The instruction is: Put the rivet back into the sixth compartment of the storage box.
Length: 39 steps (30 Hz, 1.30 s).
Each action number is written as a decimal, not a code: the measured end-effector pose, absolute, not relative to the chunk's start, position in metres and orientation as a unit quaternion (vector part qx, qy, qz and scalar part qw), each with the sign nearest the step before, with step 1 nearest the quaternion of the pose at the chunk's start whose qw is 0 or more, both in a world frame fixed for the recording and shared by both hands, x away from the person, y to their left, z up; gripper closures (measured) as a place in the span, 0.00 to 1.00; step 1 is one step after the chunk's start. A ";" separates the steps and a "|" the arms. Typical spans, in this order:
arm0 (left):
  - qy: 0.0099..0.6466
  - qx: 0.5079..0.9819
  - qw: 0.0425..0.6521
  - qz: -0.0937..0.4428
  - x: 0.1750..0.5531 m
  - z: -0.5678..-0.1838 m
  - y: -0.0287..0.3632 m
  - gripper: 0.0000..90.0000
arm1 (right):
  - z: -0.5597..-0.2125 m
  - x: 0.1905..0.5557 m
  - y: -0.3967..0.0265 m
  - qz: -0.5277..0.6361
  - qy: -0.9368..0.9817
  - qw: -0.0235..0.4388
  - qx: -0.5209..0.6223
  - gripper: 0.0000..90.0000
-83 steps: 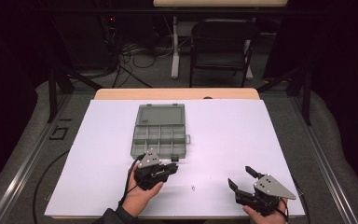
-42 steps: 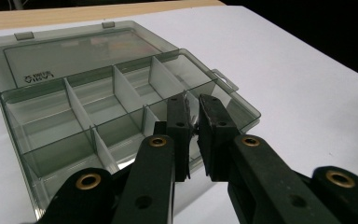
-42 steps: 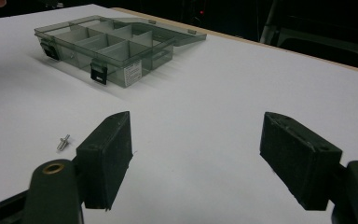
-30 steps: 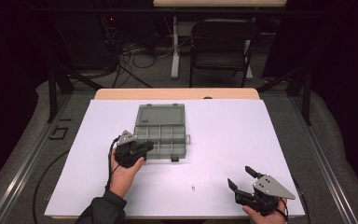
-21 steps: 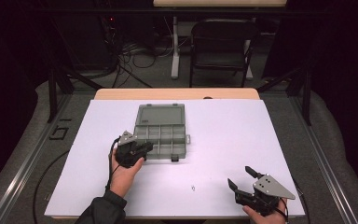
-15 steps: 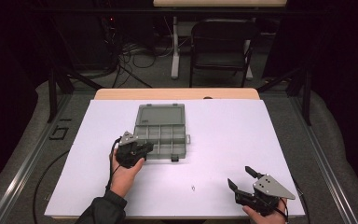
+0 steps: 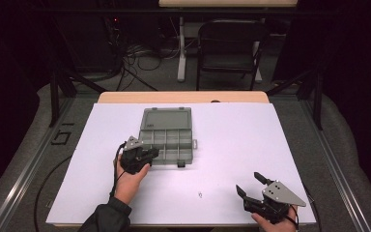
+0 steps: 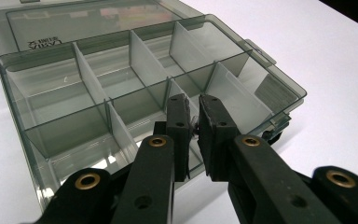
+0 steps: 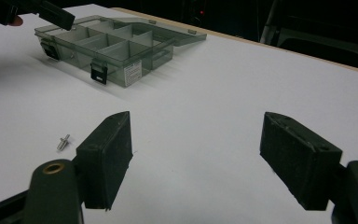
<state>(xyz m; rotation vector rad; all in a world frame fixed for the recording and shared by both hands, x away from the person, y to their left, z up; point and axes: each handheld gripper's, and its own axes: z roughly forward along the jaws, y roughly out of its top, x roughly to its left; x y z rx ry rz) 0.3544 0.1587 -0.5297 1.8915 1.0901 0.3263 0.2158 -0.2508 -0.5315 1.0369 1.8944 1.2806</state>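
Note:
A smoky grey compartment box [image 7: 178,145] lies open in the middle of the white table, its lid [image 7: 166,119] folded back flat. My left gripper [image 7: 153,152] hovers over the box's front left compartments [image 8: 93,74]. It is shut [image 8: 193,105] on a tiny shiny metal part [image 8: 194,126] that peeks out between the pads. A small metal screw [image 7: 199,195] lies loose on the table in front of the box, also in the right gripper view [image 9: 63,142]. My right gripper [image 7: 248,182] rests at the front right, open [image 9: 196,121] with nothing between its jaws.
The box [image 9: 116,51] has two black latches on its front wall [image 9: 98,72]. The white table top [image 7: 270,145] ends in a wooden strip at the back. A dark chair [image 7: 229,48] and cables stand on the floor beyond.
Since the earliest frame my left gripper has moved up and left, from the bare table to the box's front edge. Over the last second neither hand has moved.

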 end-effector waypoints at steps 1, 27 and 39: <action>0.442 0.765 0.450 0.131 0.354 -0.530 0.159 0.92 | -0.532 0.216 -0.251 0.486 0.717 0.310 0.392 0.28; 0.424 0.726 0.516 0.165 0.332 -0.504 0.166 0.44 | -0.532 0.217 -0.251 0.488 0.716 0.309 0.392 0.28; 0.375 0.761 0.510 0.141 0.318 -0.506 0.134 0.44 | -0.532 0.217 -0.252 0.489 0.715 0.308 0.393 0.28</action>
